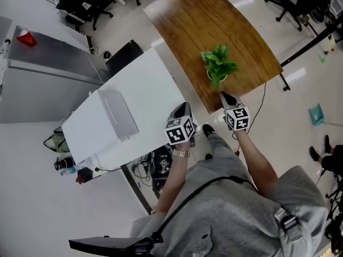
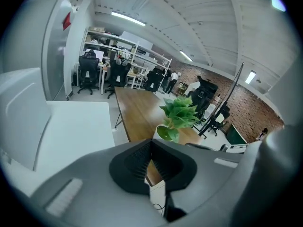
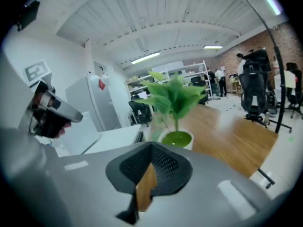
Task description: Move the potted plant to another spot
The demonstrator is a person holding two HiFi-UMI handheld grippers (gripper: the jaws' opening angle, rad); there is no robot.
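Two tabletops stand side by side: a white tabletop (image 1: pixel 144 90) on the left and a wooden tabletop (image 1: pixel 214 31) on the right, stretching away. The potted plant (image 1: pixel 218 66), green leaves in a white pot, stands upright on the wooden tabletop close to its near edge. Just on its near side, the right hand-held gripper (image 1: pixel 225 96) points toward the pot, jaws together on nothing. The left hand-held gripper (image 1: pixel 185 108) hovers at the white tabletop's near right corner, jaws likewise together and empty.
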